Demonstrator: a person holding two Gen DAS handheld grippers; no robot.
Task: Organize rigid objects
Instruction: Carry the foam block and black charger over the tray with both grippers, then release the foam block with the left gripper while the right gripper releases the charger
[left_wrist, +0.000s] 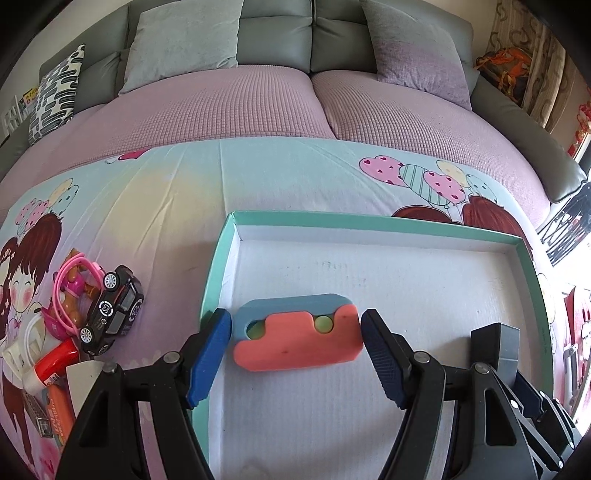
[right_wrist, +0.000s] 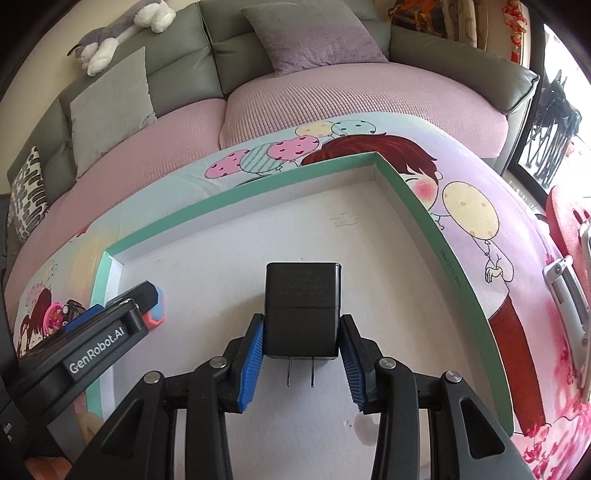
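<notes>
A coral and blue block toy (left_wrist: 295, 334) lies in the teal-rimmed white box (left_wrist: 369, 221). My left gripper (left_wrist: 295, 325) is open, its blue pads on either side of the toy with small gaps. In the right wrist view my right gripper (right_wrist: 301, 328) is shut on a black plug adapter (right_wrist: 302, 306), prongs toward the camera, over the box floor (right_wrist: 258, 229). The right gripper and adapter also show at the right in the left wrist view (left_wrist: 506, 343). The left gripper and the toy (right_wrist: 157, 306) show at the left in the right wrist view.
A pile of toys lies left of the box on the cartoon sheet: a black toy car (left_wrist: 112, 310), a pink toy (left_wrist: 74, 291), a red and white piece (left_wrist: 51, 365). A sofa with cushions (left_wrist: 184, 40) stands behind. A red object (right_wrist: 569, 229) lies right of the box.
</notes>
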